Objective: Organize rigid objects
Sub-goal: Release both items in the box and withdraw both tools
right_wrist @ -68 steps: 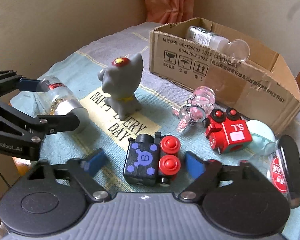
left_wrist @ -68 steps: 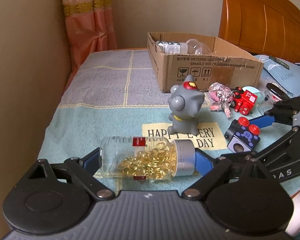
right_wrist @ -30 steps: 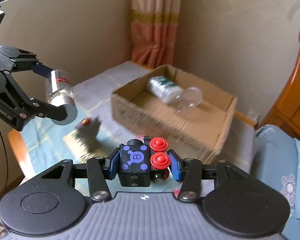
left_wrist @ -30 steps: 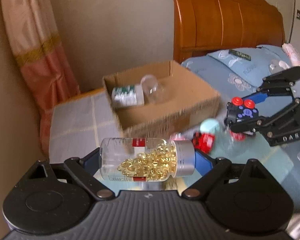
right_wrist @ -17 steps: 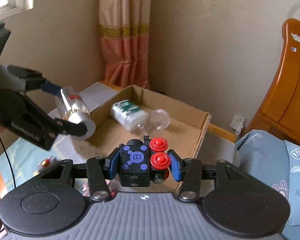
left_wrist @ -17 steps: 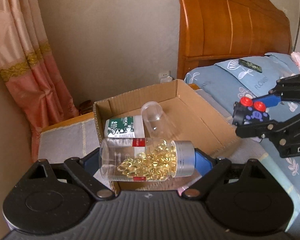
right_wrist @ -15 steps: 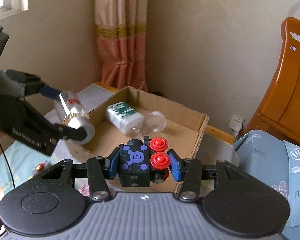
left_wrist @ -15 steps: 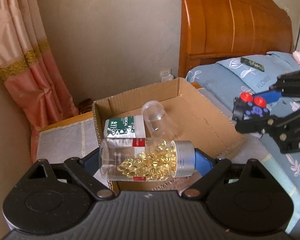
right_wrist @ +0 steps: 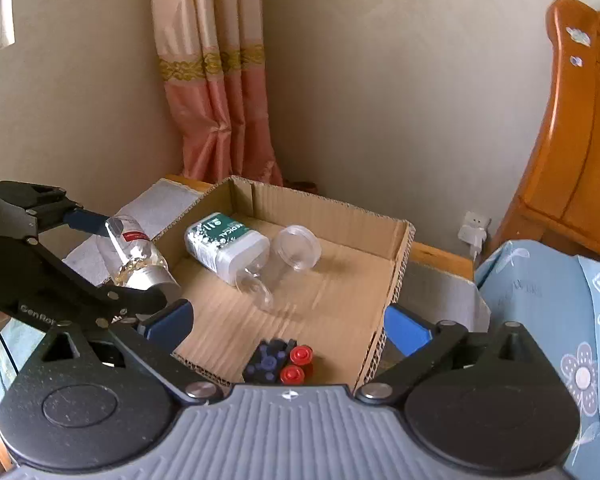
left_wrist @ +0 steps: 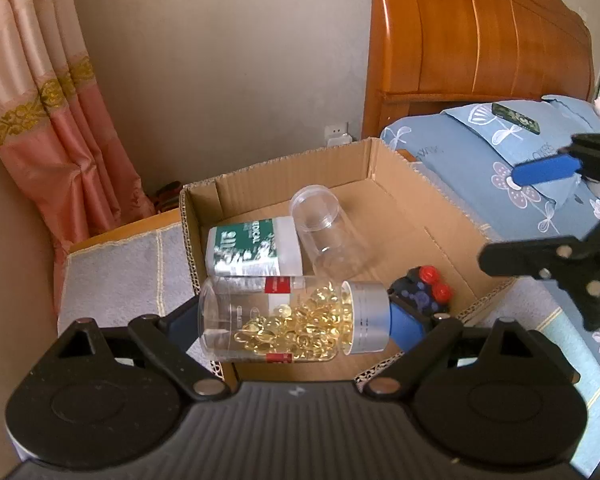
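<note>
Cardboard: the open box [right_wrist: 396,280] sits below both my grippers, its near wall partly cut off by my own bodies.
Left jaws: my left gripper [left_wrist: 296,320] clamps the clear capsule bottle [left_wrist: 288,320] end to end, sideways, over the box's near-left corner.
Right jaws: my right gripper [right_wrist: 288,320] has just been opening; the jaws stand wide with nothing between the pads.
Toy block: the black block with red knobs [right_wrist: 280,364] lies on the box floor at the near edge, its lower part hidden.
Also inside: a white green-labelled bottle [right_wrist: 224,248] and a clear jar [right_wrist: 296,248], lying side by side.
Hard to read: the label text is partly legible only.
</note>
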{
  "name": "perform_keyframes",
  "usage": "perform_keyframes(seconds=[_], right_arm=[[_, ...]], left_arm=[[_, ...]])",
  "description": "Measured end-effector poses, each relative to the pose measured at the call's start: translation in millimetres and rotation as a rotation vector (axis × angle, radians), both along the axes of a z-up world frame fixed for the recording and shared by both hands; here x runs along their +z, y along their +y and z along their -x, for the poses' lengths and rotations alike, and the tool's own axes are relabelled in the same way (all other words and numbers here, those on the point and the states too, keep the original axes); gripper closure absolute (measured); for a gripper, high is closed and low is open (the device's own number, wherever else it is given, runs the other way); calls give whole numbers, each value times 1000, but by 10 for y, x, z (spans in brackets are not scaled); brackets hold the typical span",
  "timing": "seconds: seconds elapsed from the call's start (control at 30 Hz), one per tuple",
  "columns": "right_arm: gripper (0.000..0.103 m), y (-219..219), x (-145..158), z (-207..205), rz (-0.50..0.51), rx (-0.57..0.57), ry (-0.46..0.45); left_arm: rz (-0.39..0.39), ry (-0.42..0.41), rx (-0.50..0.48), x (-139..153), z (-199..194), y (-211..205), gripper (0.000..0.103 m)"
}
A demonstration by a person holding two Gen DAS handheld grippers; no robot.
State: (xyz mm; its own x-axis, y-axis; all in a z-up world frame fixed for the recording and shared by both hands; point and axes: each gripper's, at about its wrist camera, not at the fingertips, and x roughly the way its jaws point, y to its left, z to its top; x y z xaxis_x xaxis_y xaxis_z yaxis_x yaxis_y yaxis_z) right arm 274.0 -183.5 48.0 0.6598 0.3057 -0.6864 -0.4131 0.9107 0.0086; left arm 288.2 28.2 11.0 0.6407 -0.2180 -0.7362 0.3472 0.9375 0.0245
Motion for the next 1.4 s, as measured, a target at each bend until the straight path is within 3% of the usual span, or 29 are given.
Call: perform_keyframes(seconds=[0.37,0.7,1.13,1.4], right_arm=[[0,9,73,288,25,8,-20],[0,-81,45,630,23,-9,-21],[0,-189,-510,1119,-36,-38,1],[0,-204,-879,1178,-65,-65,4]], left_arm=[[49,7,49,84,28,88,7],[17,-36,49,255,404,121,5],[38,-43,102,-56,1004,270,5],[-2,-117,192,-308,1504,275,5]])
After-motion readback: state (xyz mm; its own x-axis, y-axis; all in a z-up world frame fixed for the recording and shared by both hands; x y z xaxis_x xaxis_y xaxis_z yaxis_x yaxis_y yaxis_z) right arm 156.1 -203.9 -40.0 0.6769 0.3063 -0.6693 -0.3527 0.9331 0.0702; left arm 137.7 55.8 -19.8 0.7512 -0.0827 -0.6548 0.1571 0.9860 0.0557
